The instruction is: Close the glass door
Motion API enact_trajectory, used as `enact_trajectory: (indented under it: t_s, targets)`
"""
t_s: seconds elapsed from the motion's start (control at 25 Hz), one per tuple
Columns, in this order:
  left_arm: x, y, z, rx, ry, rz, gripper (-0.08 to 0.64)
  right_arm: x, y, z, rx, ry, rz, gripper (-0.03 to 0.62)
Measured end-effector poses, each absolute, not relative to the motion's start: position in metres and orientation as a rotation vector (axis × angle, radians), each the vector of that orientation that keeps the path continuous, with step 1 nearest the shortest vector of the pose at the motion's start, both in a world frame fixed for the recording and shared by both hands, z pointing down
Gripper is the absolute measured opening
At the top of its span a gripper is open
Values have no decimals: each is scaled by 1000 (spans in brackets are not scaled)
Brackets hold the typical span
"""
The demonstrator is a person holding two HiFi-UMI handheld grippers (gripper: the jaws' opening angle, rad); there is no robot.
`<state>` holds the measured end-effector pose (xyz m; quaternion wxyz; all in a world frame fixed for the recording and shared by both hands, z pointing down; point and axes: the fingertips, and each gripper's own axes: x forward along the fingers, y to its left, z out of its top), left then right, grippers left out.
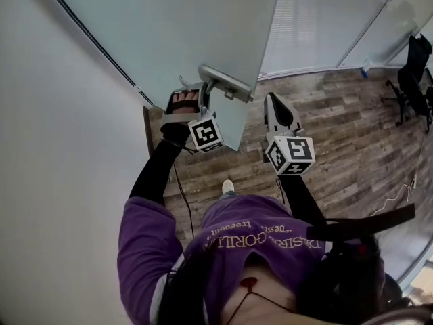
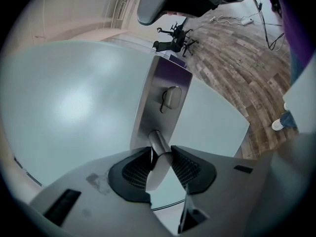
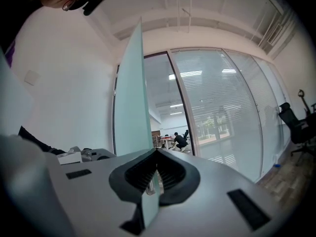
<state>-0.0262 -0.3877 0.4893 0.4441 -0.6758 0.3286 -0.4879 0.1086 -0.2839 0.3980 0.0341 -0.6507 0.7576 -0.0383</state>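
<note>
Gripping the glass door [image 2: 74,107] with both tongs.
Lower centre, the left gripper [image 2: 160,156] clamps the handle [image 2: 157,143]; the right gripper [image 3: 152,176] pinches the door's edge.

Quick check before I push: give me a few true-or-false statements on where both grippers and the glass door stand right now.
1. The left gripper is shut on the door handle. True.
2. The glass door is fully closed. False: it stands open over the wooden floor.
3. The right gripper also grips the handle. False: it is off the handle, to the right of the door's edge.
4. An office chair stands at the far right. True.
</note>
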Motion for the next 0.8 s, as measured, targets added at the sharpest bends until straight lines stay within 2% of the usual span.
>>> enact_trajectory:
  t_s: [0.28, 0.48, 0.8]
  targets:
    - [29, -429, 472, -1664, 788, -1167, 123, 147, -329, 393, -2061, 2267, -169, -3]
    - [25, -440, 485, -1682, 810, -1154, 123, 128, -333, 408, -2075, 2255, -169, -3]
    - [55, -470, 483, -1704, 841, -1173, 123, 152, -357, 405, -2036, 2307, -166, -3]
